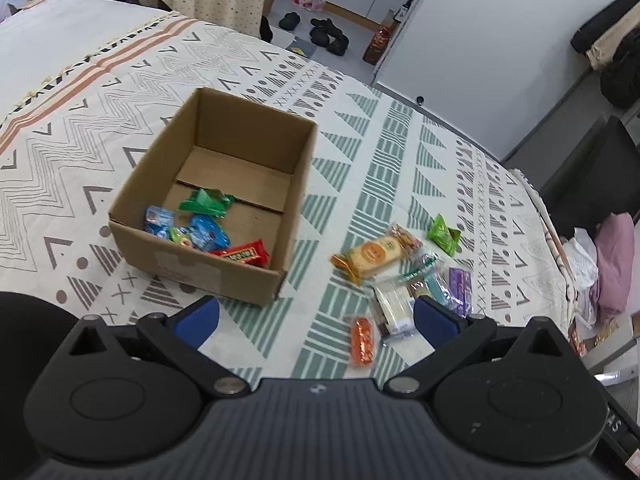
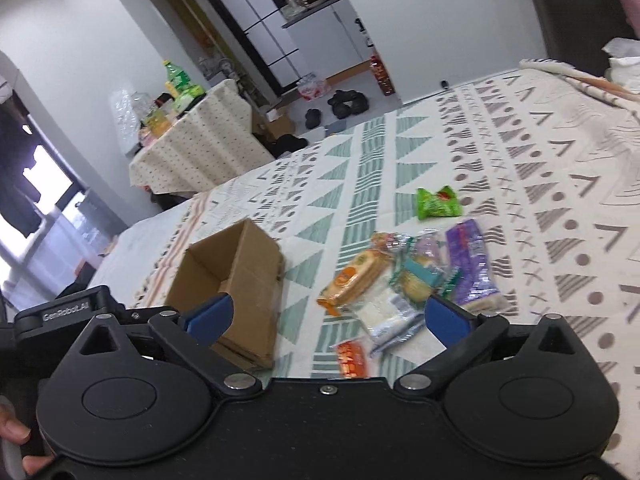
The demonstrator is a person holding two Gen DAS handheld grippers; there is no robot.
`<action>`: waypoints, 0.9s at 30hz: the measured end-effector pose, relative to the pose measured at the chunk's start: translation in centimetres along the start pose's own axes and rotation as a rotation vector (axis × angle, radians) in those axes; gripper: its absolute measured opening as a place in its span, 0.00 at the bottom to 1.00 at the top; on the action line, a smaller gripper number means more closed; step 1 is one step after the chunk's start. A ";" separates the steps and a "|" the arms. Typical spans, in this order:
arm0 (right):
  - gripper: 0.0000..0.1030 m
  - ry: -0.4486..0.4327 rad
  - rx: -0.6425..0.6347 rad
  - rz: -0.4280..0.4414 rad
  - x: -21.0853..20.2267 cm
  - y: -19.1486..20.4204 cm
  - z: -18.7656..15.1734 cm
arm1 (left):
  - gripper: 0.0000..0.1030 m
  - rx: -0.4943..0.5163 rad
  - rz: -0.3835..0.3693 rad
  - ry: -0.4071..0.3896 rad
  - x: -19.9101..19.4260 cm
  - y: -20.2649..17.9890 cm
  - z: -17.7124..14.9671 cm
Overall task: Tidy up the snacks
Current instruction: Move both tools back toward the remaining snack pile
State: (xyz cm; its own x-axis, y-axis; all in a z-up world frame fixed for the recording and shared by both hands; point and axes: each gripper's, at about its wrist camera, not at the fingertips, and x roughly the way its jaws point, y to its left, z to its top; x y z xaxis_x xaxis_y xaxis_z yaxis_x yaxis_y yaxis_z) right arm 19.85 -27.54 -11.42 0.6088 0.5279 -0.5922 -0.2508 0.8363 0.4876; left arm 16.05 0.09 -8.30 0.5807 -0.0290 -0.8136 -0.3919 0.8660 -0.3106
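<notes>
Orange snack [image 1: 362, 341] between open left claw [image 1: 316, 318] tips.

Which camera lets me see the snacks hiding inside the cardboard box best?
The left wrist view. It looks down into the cardboard box, so the snacks in the box show clearly. The right wrist view sees the box from the side; its wall hides the bottom, so no snacks inside show.
</notes>
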 end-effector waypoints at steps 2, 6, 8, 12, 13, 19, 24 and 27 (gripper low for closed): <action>1.00 -0.015 0.000 -0.031 -0.4 -0.5 0.0 | 1.00 0.001 0.002 -0.001 0.0 -0.5 -0.4; 1.00 -0.038 0.023 -0.057 -1.1 -1.7 0.1 | 1.00 0.019 0.013 0.001 0.3 -1.6 -0.8; 1.00 -0.042 0.027 -0.082 -1.2 -2.2 0.2 | 1.00 0.018 0.009 -0.002 0.4 -1.9 -0.9; 1.00 -0.043 0.046 -0.083 -1.4 -3.0 0.1 | 1.00 0.035 -0.001 -0.007 0.8 -2.9 -1.4; 1.00 -0.052 0.047 -0.088 -1.4 -3.1 0.2 | 1.00 0.038 0.000 -0.007 0.9 -3.1 -1.5; 1.00 -0.048 0.072 -0.105 -1.0 -4.2 0.9 | 0.99 0.042 -0.004 0.005 2.0 -4.0 -2.2; 1.00 -0.026 0.135 -0.154 -0.2 -5.8 1.5 | 0.95 0.022 -0.004 0.022 3.5 -4.5 -2.8; 1.00 -0.031 0.144 -0.162 0.0 -6.6 1.8 | 0.87 0.017 -0.004 0.027 4.4 -4.9 -3.1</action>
State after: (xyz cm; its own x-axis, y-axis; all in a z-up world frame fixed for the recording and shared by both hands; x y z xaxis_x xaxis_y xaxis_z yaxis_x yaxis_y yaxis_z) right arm 22.88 -33.30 -13.48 0.6561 0.3817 -0.6510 -0.0389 0.8786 0.4760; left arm 18.35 -5.84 -11.87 0.5623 -0.0455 -0.8257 -0.3774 0.8743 -0.3052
